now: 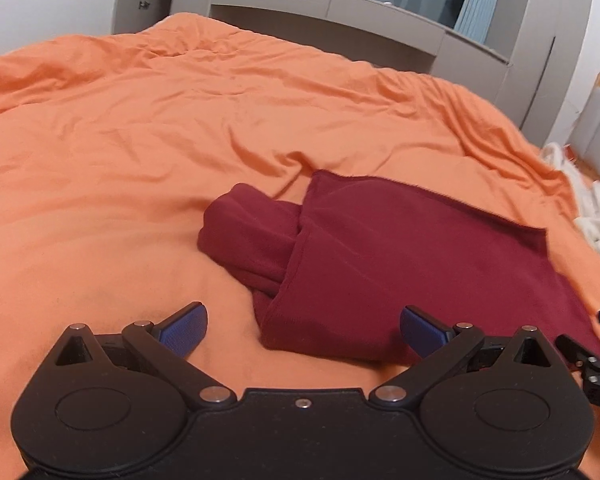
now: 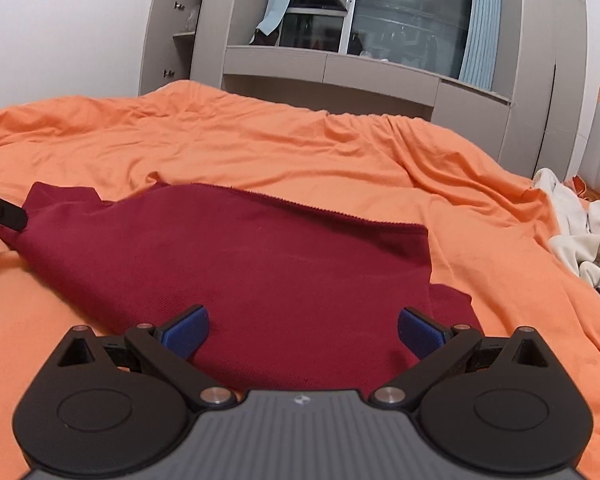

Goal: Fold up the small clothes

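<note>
Holding both grippers wide open above a dark red garment (image 2: pixel 236 264) on the orange bedsheet (image 1: pixel 140 128).

We see our left gripper (image 1: pixel 303 330) empty at its near corner, our right gripper (image 2: pixel 303 332) empty over its middle; white clothes (image 2: pixel 580 236) lie right. No readable writing.

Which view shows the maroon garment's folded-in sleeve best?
The left wrist view: the sleeve lies fully visible, tucked under the garment. The right wrist view shows only its tip at the far left.
</note>
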### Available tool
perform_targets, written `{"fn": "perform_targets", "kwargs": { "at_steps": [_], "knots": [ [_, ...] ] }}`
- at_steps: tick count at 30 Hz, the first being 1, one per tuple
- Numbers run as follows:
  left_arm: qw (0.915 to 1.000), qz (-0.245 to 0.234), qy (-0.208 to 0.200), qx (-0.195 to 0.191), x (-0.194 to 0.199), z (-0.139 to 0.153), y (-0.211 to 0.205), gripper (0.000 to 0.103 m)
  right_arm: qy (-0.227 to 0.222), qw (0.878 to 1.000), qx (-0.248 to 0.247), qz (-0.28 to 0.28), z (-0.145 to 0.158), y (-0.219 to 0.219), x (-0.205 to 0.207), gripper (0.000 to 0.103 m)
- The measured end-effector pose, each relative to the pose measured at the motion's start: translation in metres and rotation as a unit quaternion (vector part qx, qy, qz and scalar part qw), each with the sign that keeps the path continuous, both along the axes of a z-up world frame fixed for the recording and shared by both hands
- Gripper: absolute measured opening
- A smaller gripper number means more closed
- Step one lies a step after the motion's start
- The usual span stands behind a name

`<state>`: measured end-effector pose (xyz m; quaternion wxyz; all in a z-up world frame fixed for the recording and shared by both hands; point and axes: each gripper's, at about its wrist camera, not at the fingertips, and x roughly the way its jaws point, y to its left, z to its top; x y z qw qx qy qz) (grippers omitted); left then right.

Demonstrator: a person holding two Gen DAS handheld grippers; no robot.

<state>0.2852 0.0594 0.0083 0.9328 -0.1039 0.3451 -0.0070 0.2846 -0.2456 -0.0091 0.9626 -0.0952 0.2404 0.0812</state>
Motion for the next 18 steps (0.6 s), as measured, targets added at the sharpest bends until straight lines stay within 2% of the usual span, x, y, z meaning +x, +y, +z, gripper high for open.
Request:
{"fn": "perform_targets", "kwargs": {
  "at_steps": [3, 6, 9, 15, 18],
  "knots": [
    [0.9996, -0.002, 0.001, 0.028, 0.001, -0.002, -0.01, 0.102, 0.001, 1.0, 0.005, 0.0, 0.0, -0.001, -0.001, 0.103],
    [0.9995, -0.005, 0.003, 0.031, 0.003, -0.002, -0.012, 0.102, 0.006, 1.0, 0.006, -0.001, -0.001, -0.002, 0.001, 0.103],
    [0.9999, -0.008, 0.005, 0.009, 0.004, -0.001, -0.009, 0.102, 0.01, 1.0, 0.005, -0.001, -0.002, -0.002, 0.002, 0.103],
    [0.9978, -0.061, 0.013, -0.021, 0.009, -0.006, -0.015, 0.102, 0.018, 1.0, 0.001, 0.0, -0.005, 0.0, 0.003, 0.103],
    [0.9965, -0.067, 0.018, -0.047, 0.009, -0.007, -0.014, 0.102, 0.021, 1.0, -0.001, 0.001, -0.005, 0.0, 0.004, 0.103]
  ]
}}
